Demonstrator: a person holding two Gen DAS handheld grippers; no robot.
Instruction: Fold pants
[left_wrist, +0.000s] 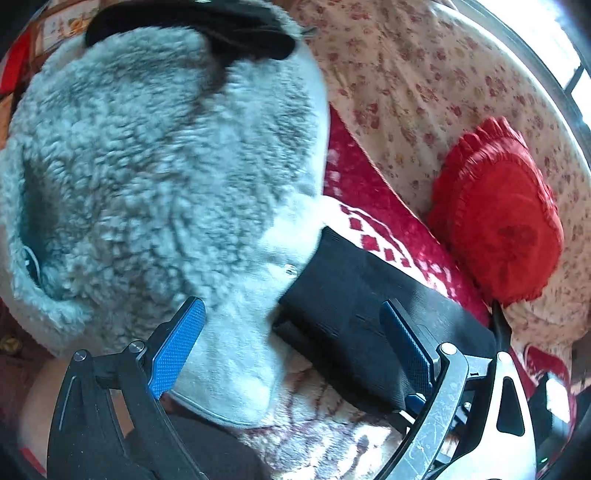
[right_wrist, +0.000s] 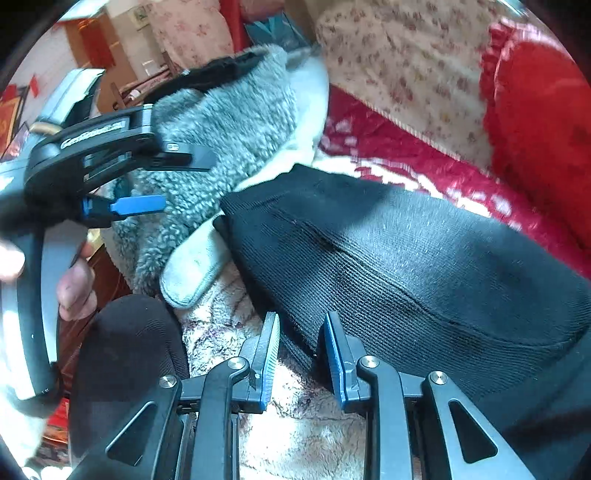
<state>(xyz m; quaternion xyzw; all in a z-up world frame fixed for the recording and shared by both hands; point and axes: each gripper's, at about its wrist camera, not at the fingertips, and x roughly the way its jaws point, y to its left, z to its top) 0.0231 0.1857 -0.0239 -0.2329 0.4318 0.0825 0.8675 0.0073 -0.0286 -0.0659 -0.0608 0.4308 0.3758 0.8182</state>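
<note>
The pants are black knit outside with a grey fleece lining. In the left wrist view the fleece side (left_wrist: 147, 177) fills the left, and a black leg (left_wrist: 354, 314) lies between my fingers. My left gripper (left_wrist: 291, 328) is open wide around the cloth, holding nothing. In the right wrist view the black leg (right_wrist: 424, 258) lies flat across the middle, with the fleece part (right_wrist: 229, 147) behind it. My right gripper (right_wrist: 301, 332) is open with a narrow gap, its fingers on either side of the leg's near edge. The left gripper (right_wrist: 147, 181) also shows at the left of that view.
The pants lie on a cream patterned blanket (right_wrist: 306, 435) over a red and white cover (left_wrist: 388, 229). A red heart-shaped cushion (left_wrist: 498, 214) sits on a floral sheet (left_wrist: 424, 81) at the right. My black-clad knee (right_wrist: 125, 362) is at the lower left.
</note>
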